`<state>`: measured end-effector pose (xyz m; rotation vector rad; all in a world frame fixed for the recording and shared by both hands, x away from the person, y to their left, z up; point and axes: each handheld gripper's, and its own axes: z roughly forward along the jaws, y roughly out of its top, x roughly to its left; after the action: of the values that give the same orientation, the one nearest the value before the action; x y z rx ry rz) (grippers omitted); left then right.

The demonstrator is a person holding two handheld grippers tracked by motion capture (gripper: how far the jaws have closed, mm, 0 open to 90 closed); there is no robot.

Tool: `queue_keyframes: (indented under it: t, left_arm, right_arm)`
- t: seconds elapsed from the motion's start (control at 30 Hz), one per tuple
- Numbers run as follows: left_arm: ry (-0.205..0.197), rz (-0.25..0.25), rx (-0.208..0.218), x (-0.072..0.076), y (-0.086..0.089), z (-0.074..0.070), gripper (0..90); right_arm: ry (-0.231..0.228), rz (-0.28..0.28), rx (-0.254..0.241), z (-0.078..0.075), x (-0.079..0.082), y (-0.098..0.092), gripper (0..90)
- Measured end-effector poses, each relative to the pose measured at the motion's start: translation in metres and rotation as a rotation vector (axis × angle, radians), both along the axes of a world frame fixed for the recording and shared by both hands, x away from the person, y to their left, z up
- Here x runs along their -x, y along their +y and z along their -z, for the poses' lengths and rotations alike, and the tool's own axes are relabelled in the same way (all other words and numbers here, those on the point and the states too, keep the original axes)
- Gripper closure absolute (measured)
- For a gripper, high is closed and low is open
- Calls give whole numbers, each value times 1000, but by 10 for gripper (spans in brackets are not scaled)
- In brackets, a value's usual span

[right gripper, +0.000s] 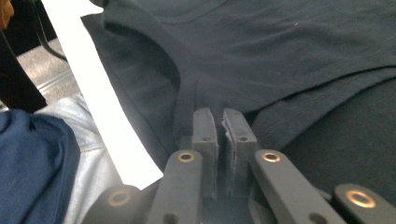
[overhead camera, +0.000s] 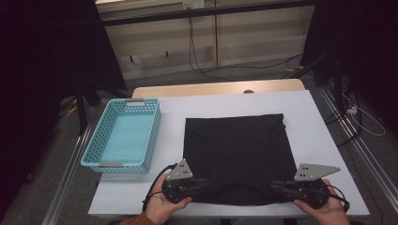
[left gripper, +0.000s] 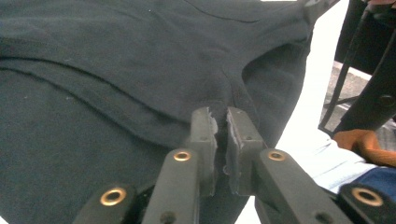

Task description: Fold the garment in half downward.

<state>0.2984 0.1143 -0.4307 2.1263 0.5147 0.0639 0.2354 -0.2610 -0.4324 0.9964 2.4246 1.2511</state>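
A black garment (overhead camera: 234, 150) lies folded flat on the white table (overhead camera: 312, 117). Its near edge bows up a little between my two grippers. My left gripper (overhead camera: 209, 183) is at the near left corner and points inward, and in the left gripper view this gripper (left gripper: 222, 120) is shut on a puckered fold of the black garment (left gripper: 140, 56). At the near right corner my right gripper (overhead camera: 278, 185) mirrors it. In the right gripper view it (right gripper: 219, 120) pinches the hem of the garment (right gripper: 280, 51) the same way. A hand holds each gripper.
A light blue perforated basket (overhead camera: 154, 136) with nothing in it stands on the left part of the table, a short way from the garment. Dark stands and cables lie on the floor around the table. The person's lap shows below the table's near edge (right gripper: 107, 135).
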Motion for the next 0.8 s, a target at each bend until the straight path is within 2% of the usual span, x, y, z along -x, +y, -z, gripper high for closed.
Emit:
queue_keyframes:
  t: [0.17, 0.27, 0.53, 0.63, 0.8]
  left_arm:
    - [2, -21, 8, -2, 3, -2, 722]
    - [-3, -32, 19, -2, 4, -4, 646]
    - [-41, -113, -8, -13, 11, 1, 458]
    - [-52, -143, -4, -17, 13, 2, 372]
    - [-78, -180, 13, -18, 14, 1, 283]
  right_arm:
    - [5, 1, 11, 1, -1, 2, 760]
    - [-6, 16, 10, 1, -1, 2, 678]
    - [-28, 24, -9, 0, -4, 7, 578]
    - [-50, 20, -15, -1, -6, 12, 547]
    - [-67, 23, -30, -2, -7, 17, 502]
